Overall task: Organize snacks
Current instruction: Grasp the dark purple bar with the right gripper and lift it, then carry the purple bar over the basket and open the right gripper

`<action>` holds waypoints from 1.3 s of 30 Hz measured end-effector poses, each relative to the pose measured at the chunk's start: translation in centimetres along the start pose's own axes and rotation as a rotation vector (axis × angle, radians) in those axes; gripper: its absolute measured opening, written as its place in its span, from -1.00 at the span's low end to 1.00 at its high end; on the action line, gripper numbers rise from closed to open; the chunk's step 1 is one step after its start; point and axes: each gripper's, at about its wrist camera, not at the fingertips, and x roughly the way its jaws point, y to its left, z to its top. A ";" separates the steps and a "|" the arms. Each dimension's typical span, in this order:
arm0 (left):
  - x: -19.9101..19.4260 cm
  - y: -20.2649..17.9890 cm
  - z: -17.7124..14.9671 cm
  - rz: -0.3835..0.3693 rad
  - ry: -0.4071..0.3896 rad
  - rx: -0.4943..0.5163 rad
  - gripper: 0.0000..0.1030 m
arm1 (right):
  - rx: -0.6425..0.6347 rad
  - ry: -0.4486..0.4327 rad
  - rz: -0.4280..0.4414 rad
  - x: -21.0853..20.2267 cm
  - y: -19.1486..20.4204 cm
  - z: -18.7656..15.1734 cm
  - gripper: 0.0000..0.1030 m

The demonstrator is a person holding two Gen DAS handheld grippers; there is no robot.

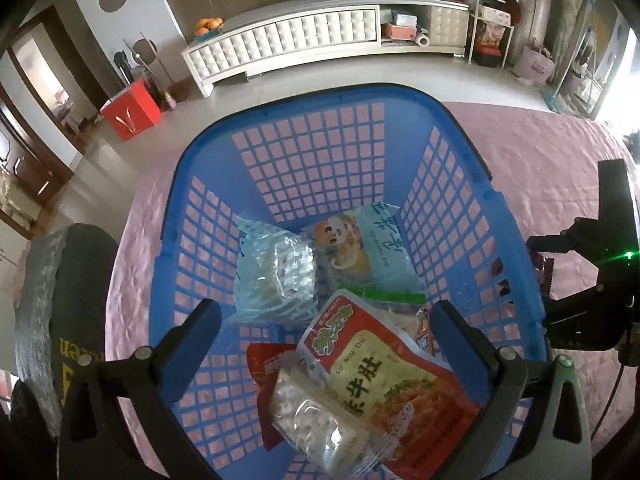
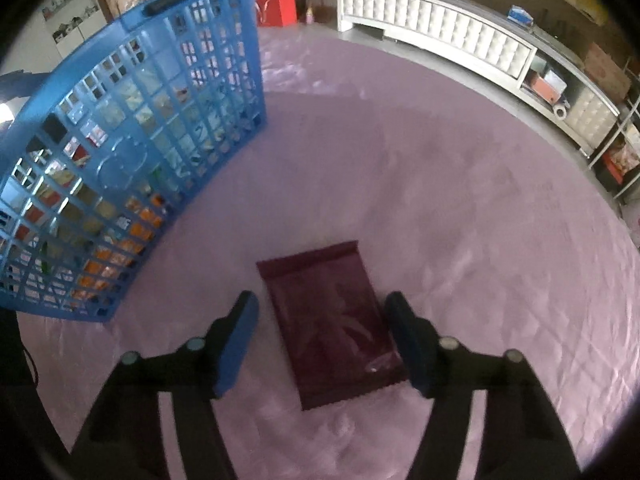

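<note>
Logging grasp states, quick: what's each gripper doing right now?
Left gripper: open, empty, above the blue basket.
Right gripper: open, straddling the maroon packet.

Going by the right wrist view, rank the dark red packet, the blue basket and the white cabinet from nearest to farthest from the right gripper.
1. Dark red packet: flat on the pink cloth, between the open fingers of the right gripper.
2. Blue basket: standing on the cloth, ahead to the left.
3. White cabinet: across the floor, beyond the table, upper right.
</note>
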 end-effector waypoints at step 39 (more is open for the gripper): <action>-14.1 5.4 -5.2 -0.132 -0.322 -0.078 1.00 | 0.026 -0.525 -0.033 -21.5 11.9 3.2 0.07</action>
